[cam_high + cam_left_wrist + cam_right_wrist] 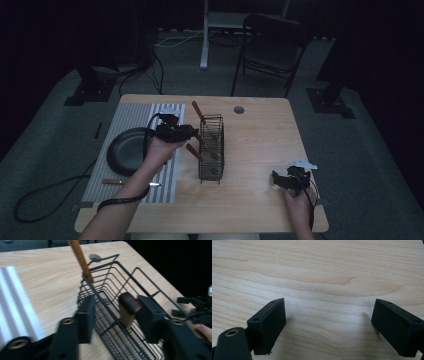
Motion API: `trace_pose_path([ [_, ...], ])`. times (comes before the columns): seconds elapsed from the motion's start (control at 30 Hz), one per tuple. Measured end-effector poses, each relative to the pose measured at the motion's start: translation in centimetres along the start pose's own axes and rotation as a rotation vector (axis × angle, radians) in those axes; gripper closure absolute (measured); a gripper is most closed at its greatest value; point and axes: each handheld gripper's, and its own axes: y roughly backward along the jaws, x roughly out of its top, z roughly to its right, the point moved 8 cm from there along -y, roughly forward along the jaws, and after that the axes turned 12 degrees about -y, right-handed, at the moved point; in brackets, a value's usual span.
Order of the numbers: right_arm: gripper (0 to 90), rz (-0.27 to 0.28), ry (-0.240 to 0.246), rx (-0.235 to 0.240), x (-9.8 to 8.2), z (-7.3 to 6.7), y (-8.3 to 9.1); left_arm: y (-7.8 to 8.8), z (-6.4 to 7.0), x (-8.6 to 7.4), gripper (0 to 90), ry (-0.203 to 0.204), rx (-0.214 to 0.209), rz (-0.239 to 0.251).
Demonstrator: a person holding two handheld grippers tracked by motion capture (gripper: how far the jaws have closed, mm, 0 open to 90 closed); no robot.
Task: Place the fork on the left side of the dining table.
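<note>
Wood grain, pale and wavy, covers the table (pixel 260 150), a rounded-corner slab with a small round hole (pixel 239 109) near its far edge. On its left part lies a ribbed mat (pixel 131 117) striped grey and white, and on that a dark, shallow round plate (pixel 125 150) with a smooth rim; just in front of the plate rests a slim knife (pixel 131 183) with a brown handle and a bright blade. A long, narrow basket (pixel 212 150) of thin black wire stands beside the mat, its floor a fine mesh and its walls open bars. A straight wooden handle (pixel 196 110) leans out over its far end, tilted. The left gripper (pixel 187 132) hovers at the basket's left rim; in the left gripper view its jaws stand apart, and a stubby, dark reddish-brown handle (pixel 128 308) with a rounded end lies against the inner face of the right-hand jaw while the other jaw is clear of it, so nothing is clamped. The right gripper (pixel 285 182) sits low near the table's front right corner, well apart from the basket, jaws wide open over bare wood in its own view, blocky matte-black pads with screw holes.
</note>
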Motion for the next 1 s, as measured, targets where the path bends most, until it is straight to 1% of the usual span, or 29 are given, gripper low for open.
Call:
trace_pose_path([
  [0.03, 12.0, 0.0, 0.0, 0.0, 0.0, 0.0, 0.0, -0.1, 0.1, 0.0, 55.4, 0.002, -0.004, 0.004],
  [0.07, 12.0, 0.0, 0.0, 0.0, 0.0, 0.0, 0.0, -0.2, 0.2, 0.0, 60.0, 0.005, -0.019, 0.01],
  [0.1, 12.0, 0.0, 0.0, 0.0, 0.0, 0.0, 0.0, -0.2, 0.2, 0.0, 63.8, 0.005, -0.019, 0.01],
  [0.13, 12.0, 0.0, 0.0, 0.0, 0.0, 0.0, 0.0, -0.3, 0.4, -0.1, 65.2, 0.006, -0.02, 0.021],
  [0.17, 12.0, 0.0, 0.0, 0.0, 0.0, 0.0, 0.0, -0.3, 0.5, -0.1, 66.2, 0.007, -0.029, 0.025],
  [0.2, 12.0, 0.0, 0.0, 0.0, 0.0, 0.0, 0.0, -0.3, 0.6, -0.2, 69.5, 0.013, -0.037, 0.03],
  [0.23, 12.0, 0.0, 0.0, 0.0, 0.0, 0.0, 0.0, -0.2, 0.6, -0.2, 69.8, 0.012, -0.038, 0.032],
  [0.27, 12.0, 0.0, 0.0, 0.0, 0.0, 0.0, 0.0, -0.2, 0.7, -0.2, 72.8, 0.02, -0.051, 0.039],
  [0.33, 12.0, 0.0, 0.0, 0.0, 0.0, 0.0, 0.0, -0.1, 0.8, -0.3, 74.1, 0.036, -0.062, 0.047],
  [0.4, 12.0, 0.0, 0.0, 0.0, 0.0, 0.0, 0.0, 0.0, 0.9, -0.4, 75.0, 0.039, -0.078, 0.056],
  [0.7, 12.0, 0.0, 0.0, 0.0, 0.0, 0.0, 0.0, 0.3, 1.2, -0.6, 76.5, 0.033, -0.062, 0.081],
  [0.73, 12.0, 0.0, 0.0, 0.0, 0.0, 0.0, 0.0, 0.4, 1.3, -0.5, 76.5, 0.025, -0.058, 0.081],
  [0.77, 12.0, 0.0, 0.0, 0.0, 0.0, 0.0, 0.0, 0.7, 1.3, -0.3, 76.5, 0.025, -0.051, 0.093],
  [0.83, 12.0, 0.0, 0.0, 0.0, 0.0, 0.0, 0.0, 1.1, 1.3, -0.1, 76.6, 0.027, -0.046, 0.103],
  [0.87, 12.0, 0.0, 0.0, 0.0, 0.0, 0.0, 0.0, 1.3, 1.3, 0.1, 76.6, 0.035, -0.048, 0.116],
  [0.97, 12.0, 0.0, -0.002, 0.0, 0.0, 0.0, 0.0, 2.0, 1.3, 0.5, 76.9, 0.032, -0.05, 0.128],
  [1.0, 12.0, 0.001, -0.002, 0.0, 0.0, 0.0, 0.0, 2.2, 1.3, 0.6, 76.9, 0.027, -0.054, 0.123],
])
